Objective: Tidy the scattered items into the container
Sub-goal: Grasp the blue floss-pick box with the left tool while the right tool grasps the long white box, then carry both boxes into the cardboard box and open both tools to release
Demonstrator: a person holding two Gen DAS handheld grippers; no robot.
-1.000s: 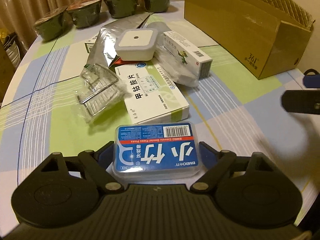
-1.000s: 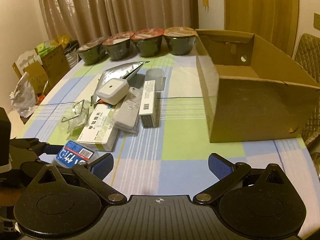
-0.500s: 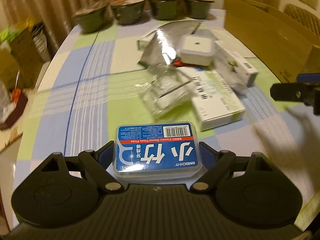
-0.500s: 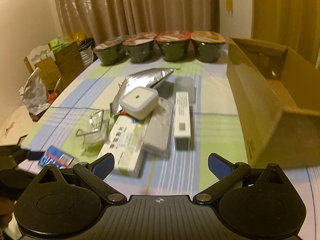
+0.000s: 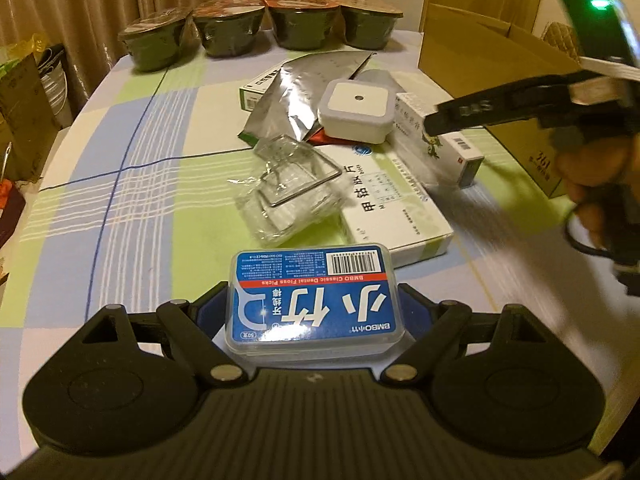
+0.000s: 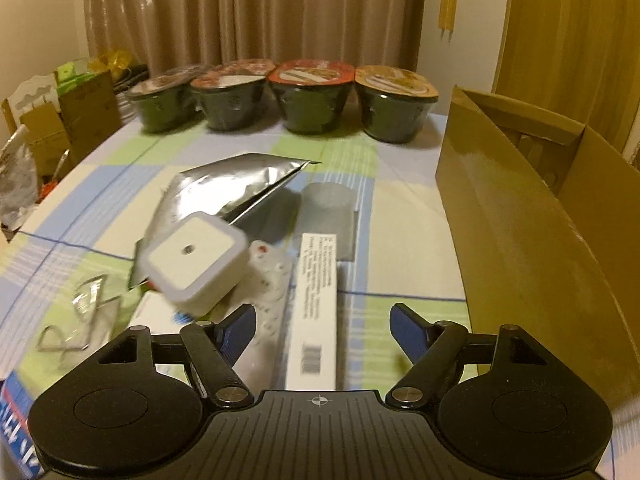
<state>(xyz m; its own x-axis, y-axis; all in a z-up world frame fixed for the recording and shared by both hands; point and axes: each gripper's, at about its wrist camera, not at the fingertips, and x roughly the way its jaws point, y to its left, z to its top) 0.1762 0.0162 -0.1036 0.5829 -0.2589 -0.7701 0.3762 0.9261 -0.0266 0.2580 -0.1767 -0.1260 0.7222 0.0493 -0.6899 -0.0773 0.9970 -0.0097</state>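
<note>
My left gripper (image 5: pixel 312 314) is shut on a blue dental floss box (image 5: pixel 312 296), held above the table's near side. My right gripper (image 6: pixel 322 322) is open and low over the pile, with a long white box (image 6: pixel 316 300) lying between its fingers; in the left wrist view one of its fingers (image 5: pixel 480 114) reaches in from the right. The pile holds a square white device (image 6: pixel 196 264), a silver pouch (image 6: pixel 232 184), a clear packet with a wire frame (image 5: pixel 288 192) and a large white medicine box (image 5: pixel 392 208). The open cardboard box (image 6: pixel 540 232) stands on the right.
Several lidded noodle bowls (image 6: pixel 312 96) line the far edge of the checked tablecloth (image 5: pixel 132 200). A translucent cup (image 6: pixel 328 200) lies behind the pile. Cartons and bags (image 6: pixel 60 120) stand off the table's left side. A hand (image 5: pixel 588 176) holds the right gripper.
My right gripper has moved forward and left, from the table's front to over the pile, straddling the long white box. My left gripper has kept the floss box and swung back toward the left.
</note>
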